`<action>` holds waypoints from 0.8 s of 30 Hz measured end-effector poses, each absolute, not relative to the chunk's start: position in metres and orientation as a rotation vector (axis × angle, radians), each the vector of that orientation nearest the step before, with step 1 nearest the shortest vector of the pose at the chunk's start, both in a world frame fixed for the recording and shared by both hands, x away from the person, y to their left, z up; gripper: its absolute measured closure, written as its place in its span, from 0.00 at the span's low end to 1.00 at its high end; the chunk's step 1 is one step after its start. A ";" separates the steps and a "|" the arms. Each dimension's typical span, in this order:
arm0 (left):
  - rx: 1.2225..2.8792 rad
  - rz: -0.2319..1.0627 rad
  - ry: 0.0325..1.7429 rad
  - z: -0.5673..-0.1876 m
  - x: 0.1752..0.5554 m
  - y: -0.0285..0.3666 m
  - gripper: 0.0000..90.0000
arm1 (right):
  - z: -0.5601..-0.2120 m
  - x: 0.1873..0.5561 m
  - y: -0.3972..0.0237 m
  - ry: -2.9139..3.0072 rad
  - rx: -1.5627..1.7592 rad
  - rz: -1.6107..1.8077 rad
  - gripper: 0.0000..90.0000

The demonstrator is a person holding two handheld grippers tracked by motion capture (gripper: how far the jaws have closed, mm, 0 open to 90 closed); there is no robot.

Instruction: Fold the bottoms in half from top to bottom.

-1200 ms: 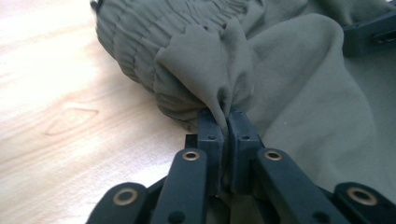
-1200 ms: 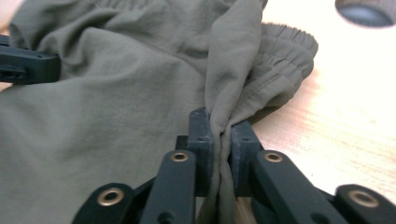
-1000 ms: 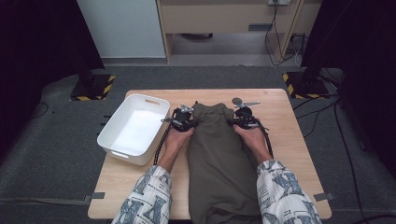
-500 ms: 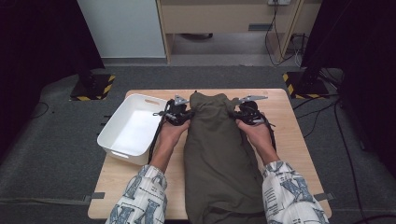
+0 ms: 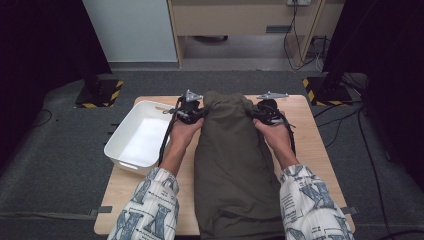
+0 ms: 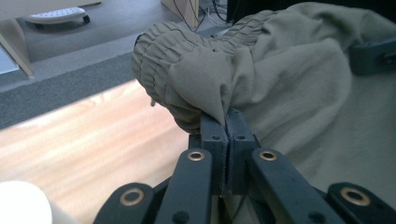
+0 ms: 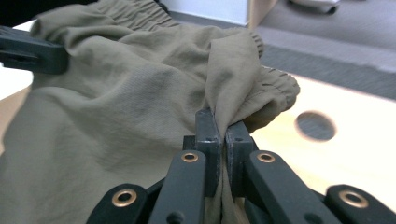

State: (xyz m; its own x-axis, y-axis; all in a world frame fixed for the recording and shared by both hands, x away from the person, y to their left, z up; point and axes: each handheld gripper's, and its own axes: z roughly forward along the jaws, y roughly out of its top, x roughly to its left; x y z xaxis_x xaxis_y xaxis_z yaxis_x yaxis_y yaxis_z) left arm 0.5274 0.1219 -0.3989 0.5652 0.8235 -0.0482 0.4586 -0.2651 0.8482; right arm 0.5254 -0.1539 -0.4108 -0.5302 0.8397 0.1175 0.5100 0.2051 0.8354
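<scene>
Along the tabletop (image 5: 310,150) centre, near edge to far edge: olive trousers (image 5: 227,170), one item. Soft, light, limp woven cloth; likely to sag and fold between holds; not fragile, faintly slippery. Best hold judged at the gathered elastic waistband (image 6: 159,51), one pinch at each end. Left claw (image 5: 196,113): closed on waistband cloth near the far edge. Right claw (image 5: 261,113): closed likewise. White tub (image 5: 125,137): near the left edge.
</scene>
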 end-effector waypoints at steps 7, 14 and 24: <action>1.904 0.519 1.036 -0.388 0.545 0.122 0.98 | -0.398 0.541 -0.151 2.085 1.244 1.263 0.97; 1.918 0.536 1.030 -0.381 0.554 0.117 0.98 | -0.386 0.552 -0.149 2.046 1.253 1.264 0.97; 1.912 0.546 1.003 -0.374 0.535 0.110 0.98 | -0.394 0.532 -0.159 2.033 1.221 1.330 0.97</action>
